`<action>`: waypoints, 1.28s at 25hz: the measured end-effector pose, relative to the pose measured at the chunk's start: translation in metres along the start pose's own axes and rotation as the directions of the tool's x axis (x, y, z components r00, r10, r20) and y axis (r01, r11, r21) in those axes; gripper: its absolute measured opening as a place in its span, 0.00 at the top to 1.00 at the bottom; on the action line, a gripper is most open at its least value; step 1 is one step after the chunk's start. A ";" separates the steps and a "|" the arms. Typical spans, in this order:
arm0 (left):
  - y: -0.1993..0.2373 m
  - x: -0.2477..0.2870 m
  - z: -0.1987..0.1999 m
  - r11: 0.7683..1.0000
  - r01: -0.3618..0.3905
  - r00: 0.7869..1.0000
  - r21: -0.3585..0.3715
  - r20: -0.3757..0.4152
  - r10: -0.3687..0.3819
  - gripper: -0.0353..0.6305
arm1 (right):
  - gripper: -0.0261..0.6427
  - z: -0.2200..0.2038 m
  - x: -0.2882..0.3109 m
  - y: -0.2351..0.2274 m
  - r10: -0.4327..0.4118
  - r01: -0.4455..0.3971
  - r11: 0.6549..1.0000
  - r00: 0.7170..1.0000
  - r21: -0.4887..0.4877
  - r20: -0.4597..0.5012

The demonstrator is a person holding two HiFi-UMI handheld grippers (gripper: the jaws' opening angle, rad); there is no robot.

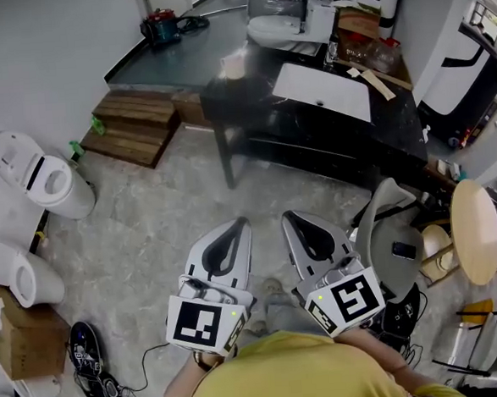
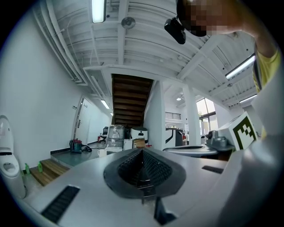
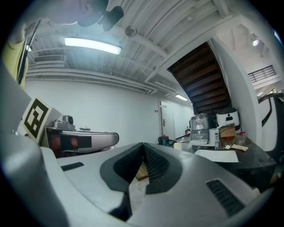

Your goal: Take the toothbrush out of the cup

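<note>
Your black table (image 1: 312, 142) is in the upper middle of the head view, with a white sink (image 1: 322, 91) set into its top. Lots of small stuff is piled at its far end. Bare floor (image 1: 149, 234) lies between you and the table. Wooden steps (image 1: 137, 125) sit to the upper left, and there are two white toilets (image 1: 43, 178) along the left edge. A grey chair (image 1: 390, 226) stands just beside your right gripper (image 1: 291, 218), and a round wooden table (image 1: 475, 228) is at the right edge.

A pale cup (image 1: 235, 64) stands on the left end of the black table, well away from both grippers. It is small and blurry, so you cannot make out the toothbrush.

You hold two grippers low, near your body. Your left gripper (image 1: 240, 224) is closed tight with nothing in it. Your right gripper is closed and empty too.
</note>
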State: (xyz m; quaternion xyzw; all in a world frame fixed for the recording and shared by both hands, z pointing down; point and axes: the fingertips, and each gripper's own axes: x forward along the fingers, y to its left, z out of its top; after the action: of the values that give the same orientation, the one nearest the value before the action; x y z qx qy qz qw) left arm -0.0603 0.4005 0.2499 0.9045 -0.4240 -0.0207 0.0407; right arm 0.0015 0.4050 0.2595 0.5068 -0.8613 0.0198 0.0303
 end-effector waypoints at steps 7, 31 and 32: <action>0.016 0.058 0.009 1.000 -0.026 0.999 0.009 0.020 0.026 0.93 | 0.94 0.007 0.040 -0.044 0.048 -0.048 0.999 0.999 -0.005 0.008; 0.064 0.138 0.006 0.998 -0.065 0.998 0.005 0.004 0.065 0.93 | 0.94 0.002 0.114 -0.100 0.094 -0.094 0.995 0.996 0.025 -0.002; 0.069 0.143 0.007 0.998 -0.062 0.998 0.003 0.005 0.062 0.93 | 0.94 0.002 0.121 -0.102 0.092 -0.092 0.995 0.996 0.026 -0.004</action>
State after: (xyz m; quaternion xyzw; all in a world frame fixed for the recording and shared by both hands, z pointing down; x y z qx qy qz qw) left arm -0.0227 0.2463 0.2490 0.8910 -0.4519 -0.0208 0.0388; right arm 0.0324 0.2501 0.2665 0.4668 -0.8834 0.0338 0.0249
